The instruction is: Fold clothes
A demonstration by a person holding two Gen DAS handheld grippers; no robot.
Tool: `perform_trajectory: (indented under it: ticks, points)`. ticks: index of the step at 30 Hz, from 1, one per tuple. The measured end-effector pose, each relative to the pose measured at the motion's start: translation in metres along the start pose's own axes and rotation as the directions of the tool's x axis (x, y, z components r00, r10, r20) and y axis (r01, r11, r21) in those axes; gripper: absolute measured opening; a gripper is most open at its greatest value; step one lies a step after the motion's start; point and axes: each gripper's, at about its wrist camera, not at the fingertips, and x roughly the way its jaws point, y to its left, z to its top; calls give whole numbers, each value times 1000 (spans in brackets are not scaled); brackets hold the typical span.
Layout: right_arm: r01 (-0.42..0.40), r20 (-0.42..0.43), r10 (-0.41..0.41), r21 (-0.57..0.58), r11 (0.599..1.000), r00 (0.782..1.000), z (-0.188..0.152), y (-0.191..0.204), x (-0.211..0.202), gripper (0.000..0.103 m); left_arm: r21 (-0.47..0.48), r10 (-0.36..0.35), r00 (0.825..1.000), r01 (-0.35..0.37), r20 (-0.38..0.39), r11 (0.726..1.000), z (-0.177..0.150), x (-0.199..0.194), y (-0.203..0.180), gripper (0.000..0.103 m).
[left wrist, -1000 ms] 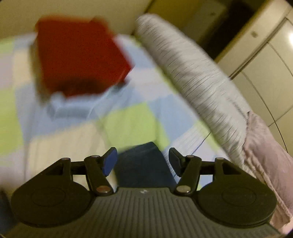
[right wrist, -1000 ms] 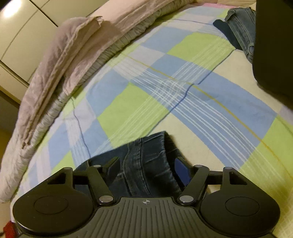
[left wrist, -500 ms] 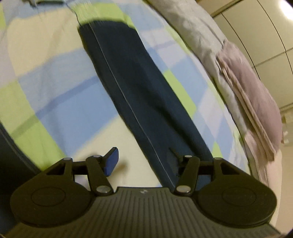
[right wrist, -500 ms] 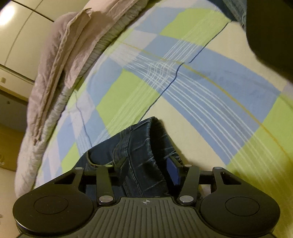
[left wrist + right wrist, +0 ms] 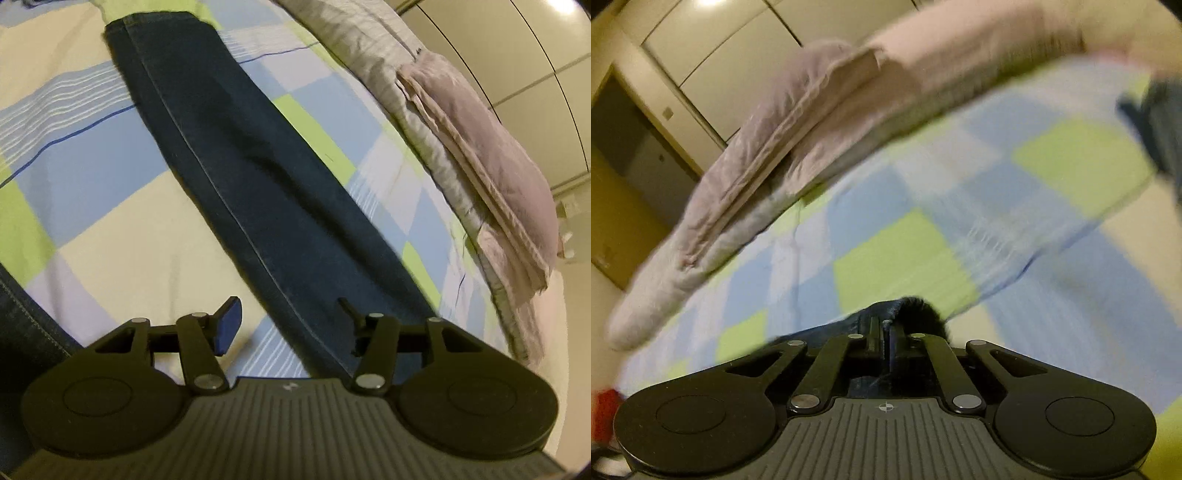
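Pinching a bunched wad of dark denim, the right gripper (image 5: 884,341) has its fingers pressed nearly together w/ cloth between them; that view is motion-blurred, so which part of the garment it holds can't be told for sure. The left gripper (image 5: 288,325) is spread wide, nothing between the pads, poised low over the jeans (image 5: 236,166). The jeans lie flat as one long dark strip on the checked bedsheet (image 5: 92,206); in the left view the strip's long axis runs from abt 11 o'clock, where the hem end sits far off, down to abt 5 o'clock, passing under the left tongs' right finger (image 5: 349,314). So the near stretch of cloth sits slightly to the 3 o'clock side of the left gripper's gap, not centred in it, while the blue-padded left finger (image 5: 229,325) is over bare sheet. The left tool is nearer that part of the strip; the hem is well apart from both. A folded pinkish blanket (image 5: 491,162) on a grey quilt (image 5: 362,48) lies along the bed edge at 2 o'clock, clear of the jeans. Judgement: any left-hand grab turns on shifting toward 3 o'clock so both pads straddle the strip across its width. More denim (image 5: 1160,125) shows at 2 o'clock in the right view, too blurred to identify.
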Motion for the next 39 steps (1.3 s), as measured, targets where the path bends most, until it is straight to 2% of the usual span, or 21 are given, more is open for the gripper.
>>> perform_trajectory:
  ticks: [1,3,4,5,6,7,9,10,15,17,19,20,21,23,25,28,30,32,34,37,39]
  points:
    - [37,-58,-36,18,999,998,-4,-7,14,1,8,4,1000,-4,-1,1000,-2,2,-2,49]
    - [109,-170,-99,51,993,981,-13,-20,42,11,21,12,1000,-12,-4,1000,-6,5,-6,49]
    - [95,-164,-77,104,990,983,-12,-27,38,12,18,13,1000,-13,-7,1000,-7,5,-6,48]
    - [80,-158,-55,156,984,986,-10,-33,35,24,15,13,1000,-13,-10,1000,-9,5,-6,48]
    - [66,-150,-35,206,976,988,-9,-39,31,43,12,14,1000,-14,-13,1000,-11,5,-7,48]
    - [50,-139,-18,232,971,990,-10,-42,18,49,8,14,1000,-14,-16,1000,-12,5,-7,48]
    - [-45,-141,84,257,965,987,-18,-52,-10,50,2,15,1000,-15,-21,1000,-16,5,-7,48]
    - [-64,-175,112,258,964,978,-26,-55,-20,50,-1,16,1000,-16,-24,1000,-17,5,-7,48]
    - [-119,-351,202,245,962,914,-72,-70,-53,50,-9,9,999,-9,-43,1000,-22,8,-12,48]
    - [-140,-322,229,277,951,919,-78,-76,-56,50,6,8,998,-7,-56,1000,-24,9,-16,48]
    - [-161,-308,273,343,926,911,-78,-83,-53,50,21,6,998,-5,-68,1000,-25,10,-20,48]
    - [-173,-301,295,372,912,907,-78,-87,-52,48,24,4,997,-3,-73,1000,-26,11,-22,48]
    - [-196,-312,321,373,907,894,-79,-87,-52,38,26,2,997,0,-77,1000,-26,11,-23,48]
    - [-227,-367,359,356,907,858,-84,-81,-52,34,28,-7,996,9,-85,1000,-28,13,-25,48]
    - [-222,-364,347,343,913,864,-86,-79,-51,34,33,-10,996,13,-90,999,-30,15,-26,48]
    - [-195,-311,339,413,890,888,-80,-79,-40,34,37,-7,995,11,-96,999,-34,18,-27,48]
    - [-128,-368,270,367,921,890,-77,-60,-33,10,40,-5,995,9,-100,999,-36,19,-27,48]
    - [-71,-407,187,284,956,894,-71,-36,-33,3,43,-3,995,8,-104,999,-39,20,-28,48]
    - [-11,-409,71,147,989,910,-61,-13,-44,2,40,-2,995,7,-104,999,-40,20,-28,48]
    - [46,-379,-24,49,998,925,-52,-4,-68,1,33,4,996,-1,-94,999,-37,18,-22,48]
    - [112,-417,-69,80,990,906,-64,-19,-58,1,30,13,996,-11,-86,1000,-33,16,-16,48]
